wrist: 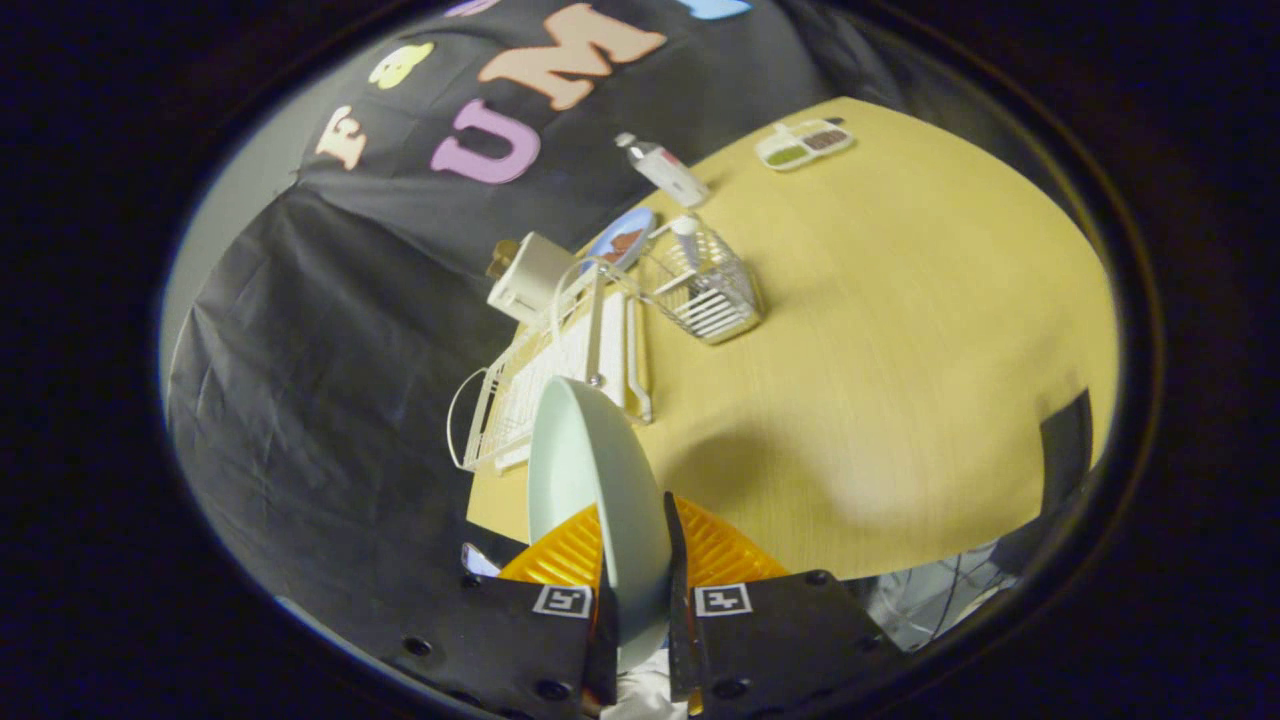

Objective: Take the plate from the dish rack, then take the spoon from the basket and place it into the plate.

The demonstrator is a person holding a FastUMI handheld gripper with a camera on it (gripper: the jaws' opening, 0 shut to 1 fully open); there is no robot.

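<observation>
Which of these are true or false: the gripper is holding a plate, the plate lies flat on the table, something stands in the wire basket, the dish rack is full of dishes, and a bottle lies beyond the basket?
1. The gripper is shut on the plate. True: both fingers press on its rim.
2. The plate lies flat on the table. False: it is held on edge, above the table, near the dish rack.
3. Something stands in the wire basket. True: a white handle, likely the spoon, sticks up from it.
4. The dish rack is full of dishes. False: no dishes show in it.
5. A bottle lies beyond the basket. True.
</observation>
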